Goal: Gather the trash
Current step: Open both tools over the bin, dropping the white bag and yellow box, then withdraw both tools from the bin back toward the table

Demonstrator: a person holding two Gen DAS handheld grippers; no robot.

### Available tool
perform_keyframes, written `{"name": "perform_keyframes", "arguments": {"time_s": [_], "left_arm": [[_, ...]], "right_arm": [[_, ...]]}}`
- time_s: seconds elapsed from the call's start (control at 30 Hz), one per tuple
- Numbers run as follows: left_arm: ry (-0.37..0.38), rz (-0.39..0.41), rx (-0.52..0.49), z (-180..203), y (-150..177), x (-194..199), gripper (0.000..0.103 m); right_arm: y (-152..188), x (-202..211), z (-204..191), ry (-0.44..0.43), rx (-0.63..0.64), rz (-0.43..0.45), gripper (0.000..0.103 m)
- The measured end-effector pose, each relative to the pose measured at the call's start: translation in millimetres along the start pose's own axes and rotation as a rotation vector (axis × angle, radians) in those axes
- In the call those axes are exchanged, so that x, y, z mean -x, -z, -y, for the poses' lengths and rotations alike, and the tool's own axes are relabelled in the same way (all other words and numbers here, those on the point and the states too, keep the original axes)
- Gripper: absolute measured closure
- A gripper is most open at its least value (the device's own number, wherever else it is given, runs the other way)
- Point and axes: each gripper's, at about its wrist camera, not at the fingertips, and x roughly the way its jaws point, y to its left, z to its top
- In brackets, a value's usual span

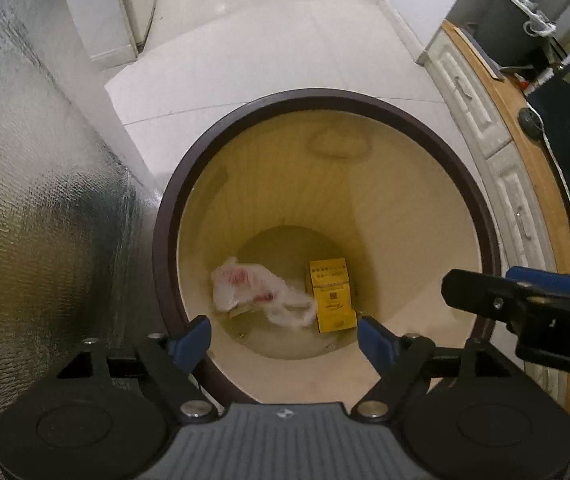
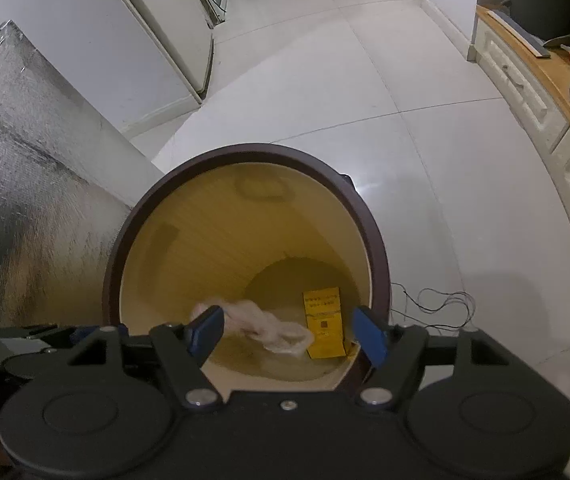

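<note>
Directly below my left tool, whose jaws stand wide apart with nothing between them, a crumpled white plastic bag with red print appears blurred low inside the round trash bin, with a yellow carton just to its right on the bin's floor. My right tool also gapes empty over the same dark-rimmed bin, with the bag and the carton below it. Left of the bin stands a silver foil-faced panel, touching or nearly touching its rim. Beyond lies pale tiled floor; to the right runs a wooden worktop over white drawers. Thin dark wire loops on the floor by the bin.
</note>
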Motion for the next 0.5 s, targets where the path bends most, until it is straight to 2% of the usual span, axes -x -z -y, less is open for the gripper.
{"name": "perform_keyframes", "arguments": {"time_s": [0.07, 0.2, 0.5], "left_arm": [[-0.009, 0.005, -0.015, 3, 3, 5, 0.017], [-0.038, 0.033, -0.048, 5, 11, 16, 0.014], [-0.086, 0.065, -0.011, -7, 20, 38, 0.007]], "right_arm": [[2, 3, 0, 0.001, 0.013, -0.002, 0.030], [6, 12, 2, -0.001, 0.022, 0.012, 0.030], [17, 30, -1, -0.005, 0.051, 0.040, 0.020]]}}
